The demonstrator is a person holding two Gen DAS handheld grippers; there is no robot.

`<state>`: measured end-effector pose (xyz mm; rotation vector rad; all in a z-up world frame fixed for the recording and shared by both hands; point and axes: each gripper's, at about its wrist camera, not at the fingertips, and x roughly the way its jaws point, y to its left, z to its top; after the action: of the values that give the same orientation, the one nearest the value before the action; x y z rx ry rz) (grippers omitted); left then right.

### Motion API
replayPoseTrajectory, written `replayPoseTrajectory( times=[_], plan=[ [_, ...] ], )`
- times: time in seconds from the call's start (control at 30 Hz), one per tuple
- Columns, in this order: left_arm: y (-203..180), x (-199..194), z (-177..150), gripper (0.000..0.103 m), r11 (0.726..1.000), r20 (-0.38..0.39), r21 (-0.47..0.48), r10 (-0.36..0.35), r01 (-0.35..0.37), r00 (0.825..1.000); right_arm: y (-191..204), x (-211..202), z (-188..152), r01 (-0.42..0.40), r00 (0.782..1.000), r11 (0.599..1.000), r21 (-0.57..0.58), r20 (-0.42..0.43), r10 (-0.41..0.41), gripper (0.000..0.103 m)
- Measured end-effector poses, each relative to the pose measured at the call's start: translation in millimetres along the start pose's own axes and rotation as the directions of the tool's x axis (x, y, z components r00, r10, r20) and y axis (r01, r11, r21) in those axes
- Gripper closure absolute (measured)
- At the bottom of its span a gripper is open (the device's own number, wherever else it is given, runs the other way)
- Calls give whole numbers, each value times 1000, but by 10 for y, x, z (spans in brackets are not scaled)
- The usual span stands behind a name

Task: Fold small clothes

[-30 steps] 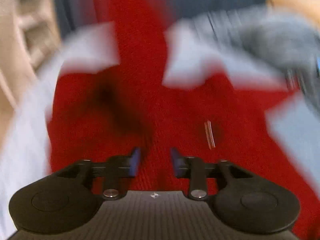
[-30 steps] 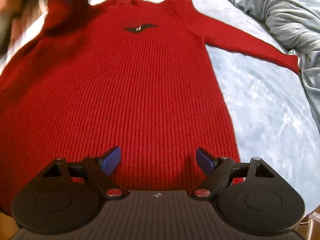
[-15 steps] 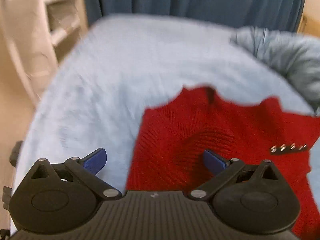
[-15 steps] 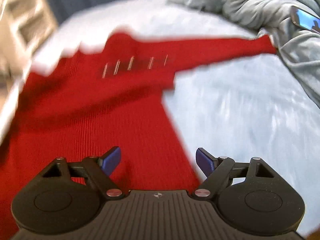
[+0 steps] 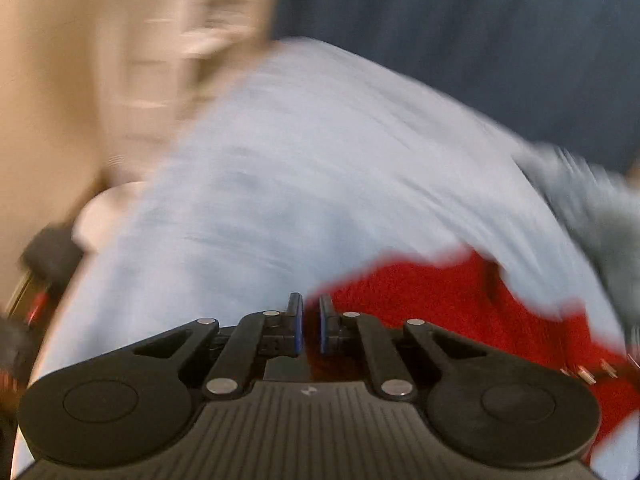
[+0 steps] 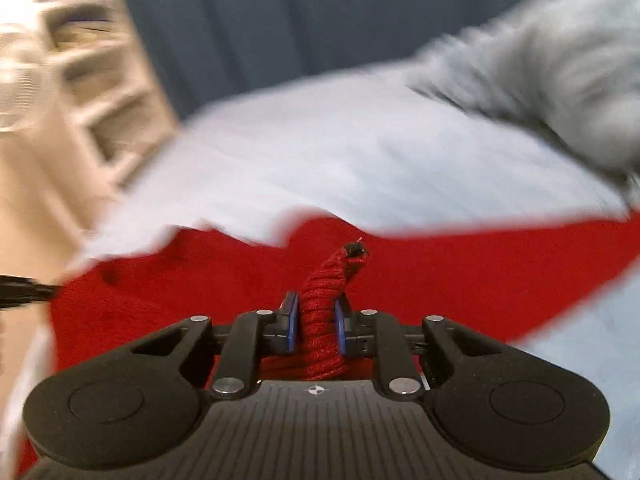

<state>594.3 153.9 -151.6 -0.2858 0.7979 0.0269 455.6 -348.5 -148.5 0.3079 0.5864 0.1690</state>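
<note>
A red knit sweater (image 6: 440, 280) lies on a light blue bed (image 6: 360, 160). My right gripper (image 6: 314, 320) is shut on a bunched fold of the sweater, which sticks up between the blue pads. In the left wrist view the sweater (image 5: 440, 300) lies at the lower right on the bed (image 5: 300, 180). My left gripper (image 5: 310, 328) is nearly closed at the sweater's left edge, with dark red fabric just under the pads; whether it grips the fabric is unclear. Both views are motion-blurred.
A grey blanket (image 6: 560, 80) is heaped at the right of the bed, also seen in the left wrist view (image 5: 592, 220). A beige shelf unit (image 6: 80, 80) stands left of the bed. A dark blue curtain (image 5: 460, 40) hangs behind.
Both grippers were open half a second ago and have closed. The right one has taken hold of a sweater fold. Both cameras have dropped lower toward the sweater.
</note>
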Motion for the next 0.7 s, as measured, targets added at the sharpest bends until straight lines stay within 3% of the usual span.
replayPoseTrajectory(
  times=[0.03,0.1,0.17,0.2,0.23,0.27,0.3,0.33,0.37,0.43,0.53,0.6,0.7],
  plan=[
    [197,-1,27,103,996,31,-68,63,-61,998,130,-23,84,-44,999,999,-23,30,44,85],
    [542,62,57,103,983,-17,-180,43,-45,999,192,86,243,-61,995,997,-53,75,65,84],
    [652,41,53,100,981,-47,-192,22,-31,999,84,372,248,12,1000,999,-51,30,-10,84],
    [635,-5,49,95,988,-35,-156,13,-18,999,-51,579,175,75,996,996,-39,-38,-77,84],
    [590,-40,54,77,993,-31,-114,-5,1,999,-229,759,86,138,983,990,-24,-123,-140,84],
    [549,-51,66,55,996,-39,-89,-21,17,999,-431,929,-44,207,954,978,9,-223,-200,84],
    [437,-86,66,47,998,-56,-57,-39,36,998,-556,983,-165,232,940,972,46,-269,-211,84],
    [330,-95,72,40,999,-67,-23,-49,47,997,-652,948,-239,228,943,970,81,-267,-199,84],
    [189,-114,64,32,998,-82,17,-65,67,995,-687,893,-256,209,954,971,111,-240,-178,84],
    [-84,-176,-32,28,987,-102,88,-123,132,987,-640,749,-161,156,974,975,155,-190,-126,85],
    [-466,-477,-461,24,939,-112,207,-255,273,960,-410,494,251,20,997,987,161,-78,-8,85],
    [-675,-704,-895,14,890,-134,259,-353,376,926,-203,314,590,-69,998,988,141,-2,70,85],
    [-1013,-689,-1535,9,831,-240,316,-397,458,886,166,-57,967,-193,978,977,90,98,184,86]
  ],
)
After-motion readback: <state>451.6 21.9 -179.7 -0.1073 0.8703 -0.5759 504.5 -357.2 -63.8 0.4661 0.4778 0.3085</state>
